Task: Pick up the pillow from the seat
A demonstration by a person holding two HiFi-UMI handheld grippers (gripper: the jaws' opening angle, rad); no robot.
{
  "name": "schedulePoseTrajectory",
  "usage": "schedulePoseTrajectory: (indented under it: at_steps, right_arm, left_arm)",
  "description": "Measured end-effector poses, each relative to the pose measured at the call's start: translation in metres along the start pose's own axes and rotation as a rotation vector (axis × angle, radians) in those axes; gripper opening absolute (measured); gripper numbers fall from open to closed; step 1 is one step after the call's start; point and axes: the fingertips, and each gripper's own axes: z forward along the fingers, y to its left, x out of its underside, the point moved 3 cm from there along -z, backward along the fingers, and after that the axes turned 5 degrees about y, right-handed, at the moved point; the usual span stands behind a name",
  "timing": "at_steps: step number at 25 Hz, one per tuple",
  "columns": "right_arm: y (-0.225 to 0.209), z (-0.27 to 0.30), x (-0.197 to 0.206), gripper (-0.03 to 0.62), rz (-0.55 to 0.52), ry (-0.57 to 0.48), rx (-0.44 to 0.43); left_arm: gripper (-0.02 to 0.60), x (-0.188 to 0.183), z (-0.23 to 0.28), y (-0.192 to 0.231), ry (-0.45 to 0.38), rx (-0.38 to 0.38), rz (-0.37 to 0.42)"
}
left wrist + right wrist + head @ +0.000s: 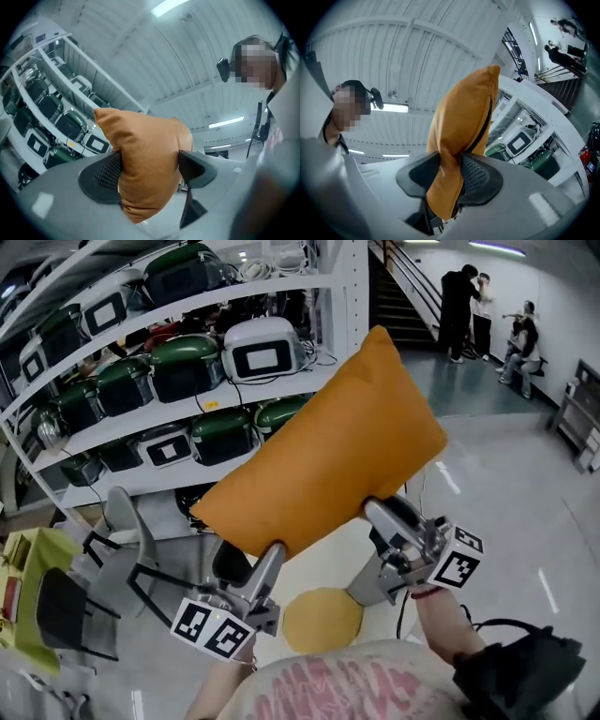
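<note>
Left claw (pixel 149 171): jaws wide apart, both pads pressing into one lower corner of the orange pillow (pixel 323 442), fabric bulging between them. Right claw (pixel 452 173): jaws much narrower, pinching a thin fold at the pillow's other lower corner, beside its dark seam. I've got the pillow held by both claws, up in the air and tilted, one corner pointing up.

Marker cubes sit under the pillow, the left one (pixel 211 626) and the right one (pixel 459 559). A round yellow pad (pixel 322 618) lies on a pale surface directly below the pillow, well apart from it.

Behind the pillow is a white shelf rack (pixel 356 296). Its shelves are packed: dark green cases (pixel 187 367) in rows, plus a white case with a dark screen (pixel 262 348) just left of the pillow's top corner, cables trailing off it. More green cases are on the lower shelves behind the pillow's left edge.

Grey chair (pixel 122 521) is below and left of the pillow. Black bag (pixel 520 662) is on the floor below and right of the pillow. Staircase (pixel 403 296) and a few people (pixel 473 310) are far beyond the pillow, to its upper right.
</note>
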Motion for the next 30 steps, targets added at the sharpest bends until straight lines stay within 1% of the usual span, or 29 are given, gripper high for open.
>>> schedulePoseTrajectory:
  at_steps: [4,7,12,22,30]
  right_arm:
    - [0.031,-0.001,-0.019,0.15,-0.093,0.005,-0.039]
    - [0.042,-0.006,-0.022,0.15,-0.135,0.004,-0.047]
    - [0.041,-0.005,-0.022,0.149,-0.179,0.037,-0.034]
    - [0.037,-0.005,-0.012,0.147,-0.189,0.07,-0.017]
    - [0.035,-0.001,-0.011,0.146,-0.181,0.073,-0.019]
  left_arm:
    - [0.383,-0.035,-0.007,-0.019,-0.053,0.045,0.11]
    - [0.383,-0.046,-0.01,-0.028,-0.069,0.066,0.149]
    - [0.383,-0.051,-0.006,-0.026,-0.07,0.077,0.156]
    - [0.383,-0.044,-0.009,-0.02,-0.069,0.067,0.118]
    - [0.383,-0.046,-0.01,-0.018,-0.068,0.058,0.122]
